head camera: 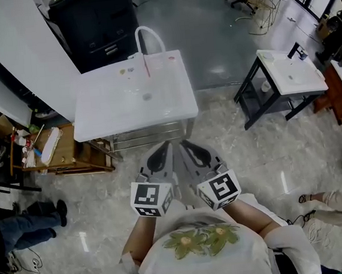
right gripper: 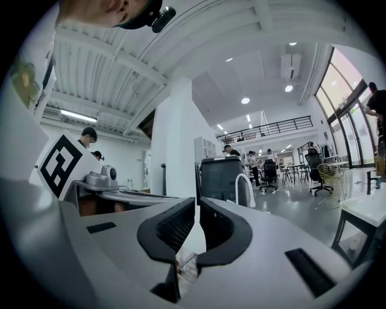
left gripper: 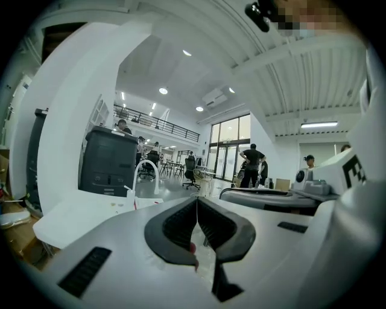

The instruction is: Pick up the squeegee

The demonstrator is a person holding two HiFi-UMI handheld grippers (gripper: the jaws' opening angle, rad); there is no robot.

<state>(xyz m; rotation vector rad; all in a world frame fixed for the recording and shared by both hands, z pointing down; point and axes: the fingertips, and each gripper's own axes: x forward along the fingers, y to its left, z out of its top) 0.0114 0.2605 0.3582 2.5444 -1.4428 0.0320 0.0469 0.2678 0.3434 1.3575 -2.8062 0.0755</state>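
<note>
1. The left claw (head camera: 165, 149) and the right claw (head camera: 186, 147) are both pressed closed and empty, side by side at the person's chest.
2. The white bench (head camera: 103, 119) stands ahead of them.
3. The squeegee (head camera: 147, 66), a thin red strip, lies near the bench's far edge beside the faucet (head camera: 149, 36), well apart from both claws.

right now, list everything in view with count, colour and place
sink table: one, white, centre, ahead of the grippers
faucet: one, white arch, table's far edge
squeegee: one, thin red stick, seemingly this, on the table near the faucet
cabinet: one, black, behind the table
second sink stand: one, white top, black frame, right
wooden cart: one, brown, left of the table
bystander's legs: one pair, blue trousers, far left
left gripper: grey, jaws shut, empty
right gripper: grey, jaws shut, empty
</note>
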